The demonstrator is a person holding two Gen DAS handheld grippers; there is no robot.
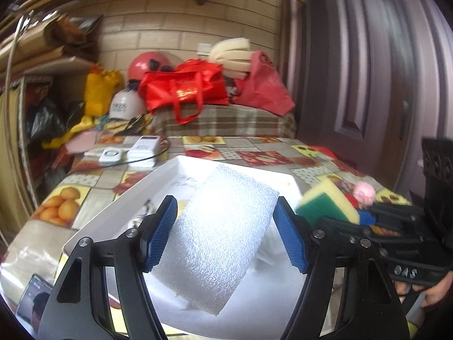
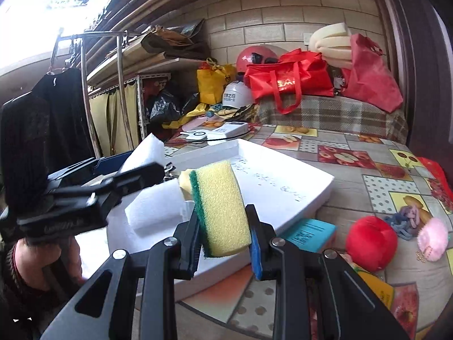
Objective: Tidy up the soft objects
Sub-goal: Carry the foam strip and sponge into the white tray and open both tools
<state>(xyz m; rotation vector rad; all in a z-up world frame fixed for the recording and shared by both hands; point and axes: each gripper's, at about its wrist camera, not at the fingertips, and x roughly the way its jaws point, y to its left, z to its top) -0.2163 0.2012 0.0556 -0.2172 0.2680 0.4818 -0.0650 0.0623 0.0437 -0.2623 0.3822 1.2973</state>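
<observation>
Two grips | left gripper (image 1: 225,228) clamps foam block (image 1: 218,238) hiding tray (image 1: 119,206) | right gripper (image 2: 223,233) pinches sponge (image 2: 222,212)

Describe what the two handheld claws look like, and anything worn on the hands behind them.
Both claws, left and right, are matte black plastic with triangular cutouts and silver screw heads at the pivots. Their fingers carry blue, finely textured pads. Pale lettering marks the right claw's body in the left view. A dark knitted sleeve with a reddish cuff shows by the left hand.
</observation>
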